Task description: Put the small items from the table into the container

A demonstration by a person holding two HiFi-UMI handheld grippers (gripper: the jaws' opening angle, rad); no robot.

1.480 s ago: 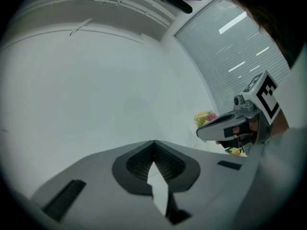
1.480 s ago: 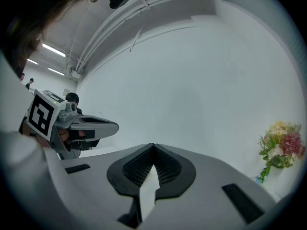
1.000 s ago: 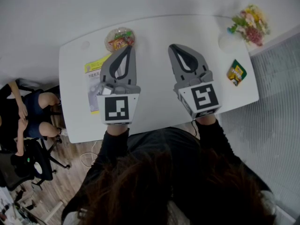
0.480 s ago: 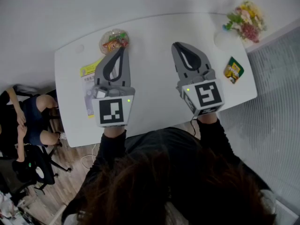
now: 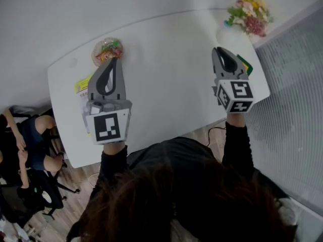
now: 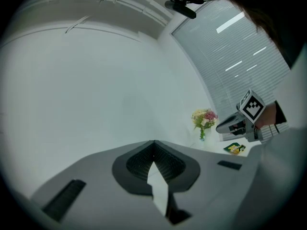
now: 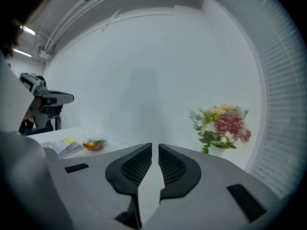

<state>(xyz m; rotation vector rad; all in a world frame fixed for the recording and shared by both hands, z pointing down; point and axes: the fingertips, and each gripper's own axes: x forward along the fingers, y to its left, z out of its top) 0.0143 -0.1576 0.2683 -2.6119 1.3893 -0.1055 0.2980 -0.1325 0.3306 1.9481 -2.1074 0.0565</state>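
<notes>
A clear container (image 5: 106, 51) with bright wrapped sweets stands at the table's far left, just beyond my left gripper (image 5: 115, 59). That gripper is shut and empty; its jaws meet at the tip (image 6: 154, 143). My right gripper (image 5: 217, 49) hovers near the table's right end, shut with only a sliver between the tips (image 7: 155, 146) and nothing in it. A green and yellow packet (image 5: 246, 64) lies flat right beside it, partly hidden under its body; the packet (image 6: 234, 148) shows fully in the left gripper view. The container (image 7: 94, 143) sits far left in the right gripper view.
A bunch of flowers (image 5: 248, 12) in a white vase (image 5: 227, 34) stands at the far right corner of the white table (image 5: 166, 74). Printed papers (image 5: 82, 84) lie at its left edge. A seated person (image 5: 22, 135) and office chairs are on the floor at left.
My right gripper has swung right and slightly down, from the table's middle to beside the green packet near the flowers. The left gripper has stayed by the container.
</notes>
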